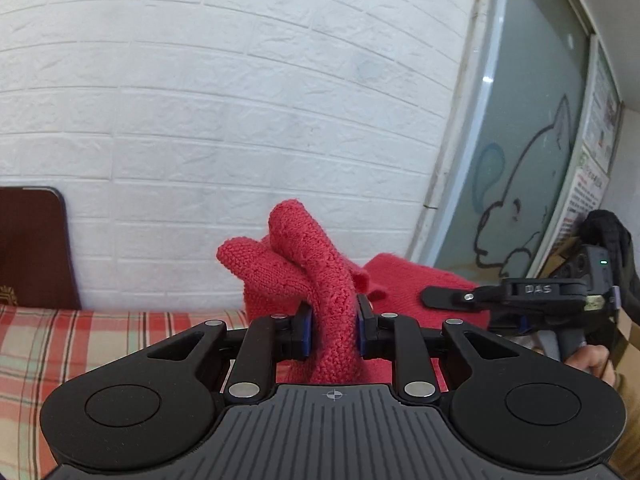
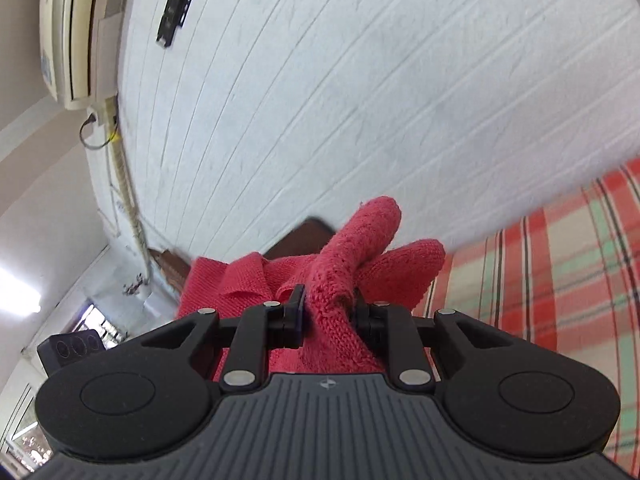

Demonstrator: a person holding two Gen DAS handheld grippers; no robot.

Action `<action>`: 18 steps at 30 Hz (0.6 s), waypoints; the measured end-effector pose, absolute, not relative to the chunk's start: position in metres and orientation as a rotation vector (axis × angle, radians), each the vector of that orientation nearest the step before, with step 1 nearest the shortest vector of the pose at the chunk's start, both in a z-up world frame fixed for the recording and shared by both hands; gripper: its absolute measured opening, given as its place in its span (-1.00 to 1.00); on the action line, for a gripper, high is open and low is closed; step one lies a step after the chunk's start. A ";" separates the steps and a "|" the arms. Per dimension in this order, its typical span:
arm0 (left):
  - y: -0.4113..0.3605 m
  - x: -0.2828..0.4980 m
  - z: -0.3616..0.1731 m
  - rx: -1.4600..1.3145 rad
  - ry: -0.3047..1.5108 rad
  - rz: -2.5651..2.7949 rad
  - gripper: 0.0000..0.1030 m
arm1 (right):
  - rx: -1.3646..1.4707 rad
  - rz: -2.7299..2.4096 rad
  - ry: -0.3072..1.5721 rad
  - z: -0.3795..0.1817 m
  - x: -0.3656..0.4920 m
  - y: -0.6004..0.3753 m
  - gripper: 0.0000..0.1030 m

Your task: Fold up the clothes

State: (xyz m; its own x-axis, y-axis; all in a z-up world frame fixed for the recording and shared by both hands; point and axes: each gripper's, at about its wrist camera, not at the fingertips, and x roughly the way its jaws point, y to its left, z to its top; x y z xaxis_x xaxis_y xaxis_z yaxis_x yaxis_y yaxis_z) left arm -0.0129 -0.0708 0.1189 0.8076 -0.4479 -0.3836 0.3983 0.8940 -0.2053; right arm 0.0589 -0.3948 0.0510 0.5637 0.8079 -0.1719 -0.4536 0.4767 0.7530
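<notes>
Left gripper [image 1: 333,326]: jaws narrowed and clamped on a bunched fold of the red knit [image 1: 320,280]; the blue-edged pads [image 1: 307,330] press the cloth from both sides.
Left grip detail: the pinched knit rises above the jaws in two rounded lobes and also passes down behind them toward the gripper body.
Right gripper [image 2: 329,312]: jaws likewise narrowed and gripping a thick fold of the knit [image 2: 340,280]; the cloth fills the gap between the pads.
Right grip detail: two rolled ends of knit stick out past the jaws; a looser flap lies to the left of them.
Right gripper seen from the left camera [image 1: 444,296]: it sits to the right, one finger lying against the red cloth; its jaw gap cannot be read from this angle. A hand [image 1: 592,362] holds its handle.
Knit, location: lifted off the surface, hanging between the two grippers, above the bed [image 1: 120,336].
Bed: covered in a red, cream and green plaid sheet [image 2: 560,280].
Headboard [image 1: 32,248]: dark brown, at the far left against the wall.
Wall [image 1: 240,120]: white brick-pattern panels, behind the knit.
Door [image 1: 520,160]: frosted glass with a cartoon outline, at the right.
Air conditioner [image 2: 68,32]: on the wall, upper left of the right camera's view, which is tilted.
</notes>
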 end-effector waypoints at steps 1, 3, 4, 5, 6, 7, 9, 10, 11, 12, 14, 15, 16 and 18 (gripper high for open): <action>-0.072 0.003 0.120 -0.113 0.451 -0.438 -0.63 | 0.710 0.802 0.555 0.054 0.067 -0.395 -0.56; -0.073 0.036 0.115 -0.085 0.478 -0.410 -0.62 | 0.700 0.762 0.547 0.058 0.084 -0.397 -0.56; -0.073 0.055 0.110 -0.079 0.501 -0.393 -0.62 | 0.695 0.743 0.547 0.058 0.093 -0.396 -0.56; -0.073 0.073 0.104 -0.073 0.518 -0.380 -0.62 | 0.681 0.726 0.547 0.057 0.102 -0.394 -0.57; -0.075 0.091 0.097 -0.068 0.534 -0.368 -0.62 | 0.669 0.709 0.546 0.055 0.111 -0.393 -0.57; -0.076 0.109 0.090 -0.054 0.543 -0.359 -0.62 | 0.664 0.700 0.543 0.051 0.120 -0.391 -0.57; -0.077 0.140 0.074 -0.051 0.555 -0.346 -0.61 | 0.656 0.678 0.541 0.039 0.139 -0.389 -0.57; -0.079 0.156 0.066 -0.042 0.555 -0.344 -0.61 | 0.653 0.666 0.542 0.031 0.150 -0.389 -0.57; -0.080 0.169 0.058 -0.035 0.555 -0.340 -0.61 | 0.649 0.654 0.543 0.023 0.160 -0.388 -0.57; -0.081 0.184 0.047 -0.034 0.558 -0.344 -0.61 | 0.645 0.642 0.544 0.015 0.171 -0.387 -0.57; -0.083 0.214 0.026 -0.032 0.565 -0.354 -0.61 | 0.626 0.622 0.535 -0.005 0.194 -0.386 -0.57; -0.082 0.227 0.015 -0.034 0.570 -0.357 -0.61 | 0.617 0.612 0.531 -0.015 0.205 -0.386 -0.57; -0.079 0.242 -0.001 -0.048 0.579 -0.356 -0.58 | 0.611 0.600 0.530 -0.029 0.216 -0.388 -0.57; -0.071 0.270 -0.038 -0.088 0.628 -0.346 -0.45 | 0.582 0.551 0.554 -0.062 0.239 -0.387 -0.56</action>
